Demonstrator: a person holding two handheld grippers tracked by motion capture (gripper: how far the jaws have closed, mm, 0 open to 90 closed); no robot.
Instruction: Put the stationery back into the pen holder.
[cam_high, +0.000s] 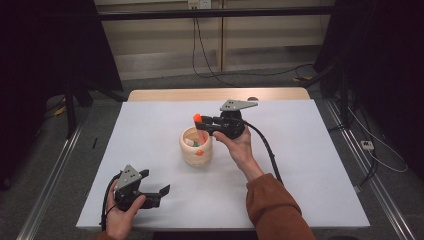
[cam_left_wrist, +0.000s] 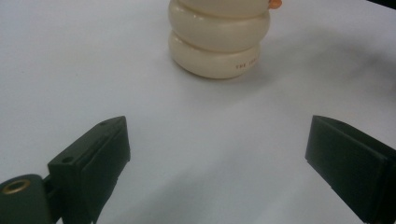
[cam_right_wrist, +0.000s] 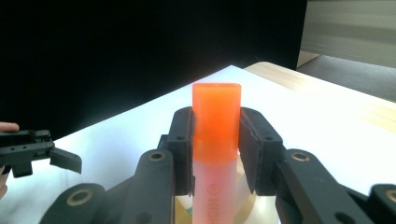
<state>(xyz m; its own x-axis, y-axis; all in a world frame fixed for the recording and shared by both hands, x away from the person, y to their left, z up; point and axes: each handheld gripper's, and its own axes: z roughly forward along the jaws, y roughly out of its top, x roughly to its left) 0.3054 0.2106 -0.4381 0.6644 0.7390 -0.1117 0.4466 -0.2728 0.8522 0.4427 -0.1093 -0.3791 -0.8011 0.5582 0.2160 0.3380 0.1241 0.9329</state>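
My right hand-held gripper (cam_right_wrist: 215, 142) is clamping a highlighter (cam_right_wrist: 216, 135) just below its orange cap, upright over the cup (cam_high: 196, 148) on the counter (cam_high: 310, 165). It is looking light, stiff and slick, so I am gripping mid-barrel. My left hand-held gripper (cam_left_wrist: 217, 154) is resting near the cup, jaws apart.

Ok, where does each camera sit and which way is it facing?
High view: above the near edge, looking forward and down at the white table; forearms, both grippers.
Left gripper view: on the left gripper, low, facing the cream holder; open jaws.
Right gripper view: on the right gripper, clamping the orange highlighter.
All three share the holder.
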